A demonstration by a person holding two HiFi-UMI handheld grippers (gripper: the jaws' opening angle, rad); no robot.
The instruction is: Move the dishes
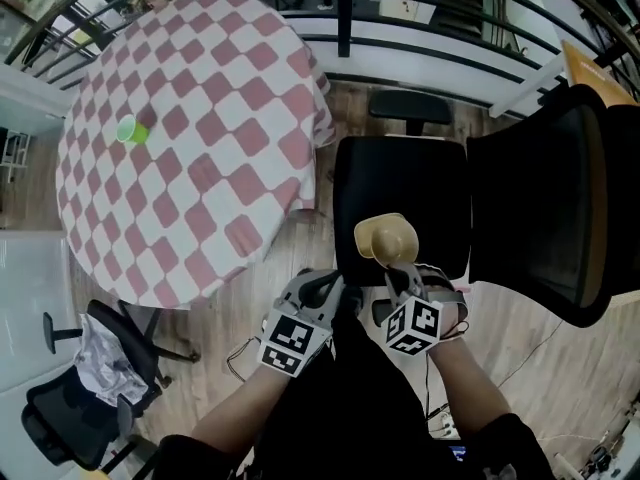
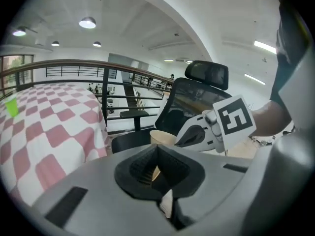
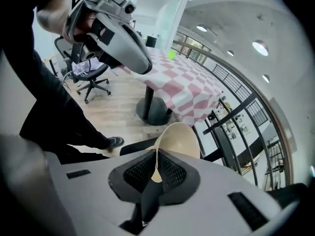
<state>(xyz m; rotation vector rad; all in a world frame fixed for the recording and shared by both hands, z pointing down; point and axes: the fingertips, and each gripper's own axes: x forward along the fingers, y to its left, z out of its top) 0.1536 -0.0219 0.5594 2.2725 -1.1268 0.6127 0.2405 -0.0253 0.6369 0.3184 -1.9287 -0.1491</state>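
Note:
A cream-coloured bowl (image 1: 385, 236) hangs tilted over the black chair seat (image 1: 350, 183), and my right gripper (image 1: 404, 274) is shut on its rim. In the right gripper view the bowl (image 3: 180, 137) rises just past the jaws of the right gripper (image 3: 156, 164), its thin edge pinched between the pads. My left gripper (image 1: 327, 290) is close beside it on the left, shut, with nothing in it. In the left gripper view the bowl (image 2: 162, 137) and the right gripper (image 2: 209, 128) show just beyond the closed left gripper (image 2: 156, 162).
A round table with a pink-and-white checked cloth (image 1: 190, 128) stands to the left, with a small green cup (image 1: 131, 130) on it. The black office chair's backrest (image 1: 545, 203) is on the right. Another chair with a bundle (image 1: 100, 363) stands lower left. Railings run along the far side.

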